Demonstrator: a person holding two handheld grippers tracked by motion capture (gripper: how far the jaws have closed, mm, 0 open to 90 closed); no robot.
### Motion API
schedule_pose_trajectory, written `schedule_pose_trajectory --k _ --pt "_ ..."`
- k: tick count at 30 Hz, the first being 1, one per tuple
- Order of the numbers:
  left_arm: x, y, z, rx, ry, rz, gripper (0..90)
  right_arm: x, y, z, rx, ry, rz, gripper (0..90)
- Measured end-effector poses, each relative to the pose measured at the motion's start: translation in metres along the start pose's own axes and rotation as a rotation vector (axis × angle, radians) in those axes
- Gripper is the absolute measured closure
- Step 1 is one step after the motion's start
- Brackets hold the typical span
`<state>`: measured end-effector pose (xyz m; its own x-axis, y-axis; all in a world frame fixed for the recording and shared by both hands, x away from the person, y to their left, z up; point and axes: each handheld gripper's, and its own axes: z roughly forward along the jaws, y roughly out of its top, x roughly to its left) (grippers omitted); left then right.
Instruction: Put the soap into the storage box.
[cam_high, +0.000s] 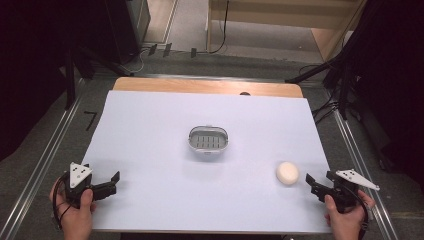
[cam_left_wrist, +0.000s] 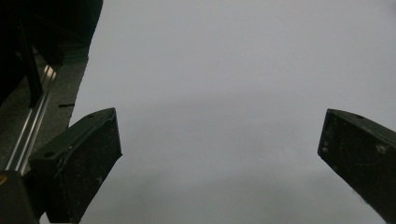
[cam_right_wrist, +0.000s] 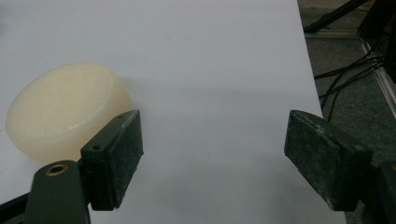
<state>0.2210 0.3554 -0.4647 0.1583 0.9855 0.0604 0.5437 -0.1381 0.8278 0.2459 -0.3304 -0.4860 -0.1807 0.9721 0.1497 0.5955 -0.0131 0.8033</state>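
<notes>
A round cream soap bar (cam_high: 287, 173) lies on the white table sheet (cam_high: 165, 120) at the front right. In the right gripper view the soap bar (cam_right_wrist: 65, 109) sits just left of and beyond the left jaw. My right gripper (cam_high: 317, 180) rests open at the front right corner, just right of the bar, nothing between its jaws (cam_right_wrist: 212, 154). A grey oval soap dish (cam_high: 208, 139) with a slotted floor stands at the table's middle. My left gripper (cam_high: 103, 178) rests open at the front left corner, over bare sheet (cam_left_wrist: 219, 149).
The sheet's right edge (cam_right_wrist: 313, 84) runs close to the right gripper, with floor and cables (cam_right_wrist: 345, 74) beyond. A metal rail (cam_left_wrist: 30, 126) lies along the table's left side. Dark stands (cam_high: 345, 75) flank the far corners.
</notes>
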Motion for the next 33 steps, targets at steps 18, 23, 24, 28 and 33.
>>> schedule_pose_trajectory --k 18,23,24,28,33 --pt "0.0 0.0 0.0 -0.001 0.0 0.001 0.0 0.019 0.014 0.006 0.045 0.019 -0.038 29.3" --pt "0.0 0.0 -0.001 -0.005 -0.002 -0.003 0.0 0.029 0.018 0.002 0.103 -0.003 -0.055 21.8" --pt "0.0 0.0 -0.001 -0.005 -0.003 -0.003 0.0 0.029 0.019 0.002 0.102 0.002 -0.057 21.4" --pt "0.0 0.0 -0.001 -0.004 -0.004 -0.003 0.0 0.031 0.02 -0.002 0.093 0.049 -0.028 26.3" --pt "0.0 0.0 0.0 -0.003 -0.001 0.0 0.0 0.038 0.024 -0.007 0.083 0.083 -0.019 27.2"
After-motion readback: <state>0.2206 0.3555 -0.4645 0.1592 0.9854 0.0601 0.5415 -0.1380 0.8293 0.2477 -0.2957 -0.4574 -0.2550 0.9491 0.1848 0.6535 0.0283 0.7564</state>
